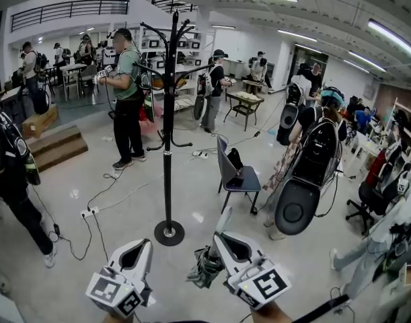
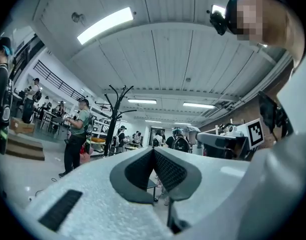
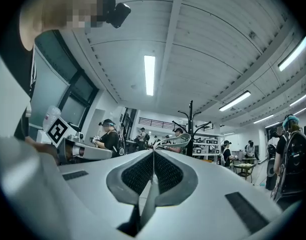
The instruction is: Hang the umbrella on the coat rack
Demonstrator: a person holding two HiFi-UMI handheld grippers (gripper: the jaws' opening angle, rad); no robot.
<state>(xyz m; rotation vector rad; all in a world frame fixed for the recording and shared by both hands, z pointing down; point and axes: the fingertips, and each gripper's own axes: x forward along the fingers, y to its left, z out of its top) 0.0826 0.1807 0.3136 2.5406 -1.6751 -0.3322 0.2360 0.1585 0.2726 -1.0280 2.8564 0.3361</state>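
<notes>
Right gripper view: my right gripper (image 3: 153,153) is clenched on the umbrella (image 3: 180,142) by a thin pale strip, and a curved pale loop sticks out past the jaw tips. Head view: the dark folded canopy bunches just left of that gripper. Left gripper (image 2: 154,150) has its jaws pressed together with nothing between them. The black coat rack (image 1: 167,113) stands upright on the floor (image 1: 198,200) ahead of both grippers, well apart from the umbrella. A chair (image 1: 233,172) stands right of the rack.

Right tongs (image 1: 220,238) grip the umbrella (image 1: 204,269) near coat rack (image 1: 168,113).
</notes>
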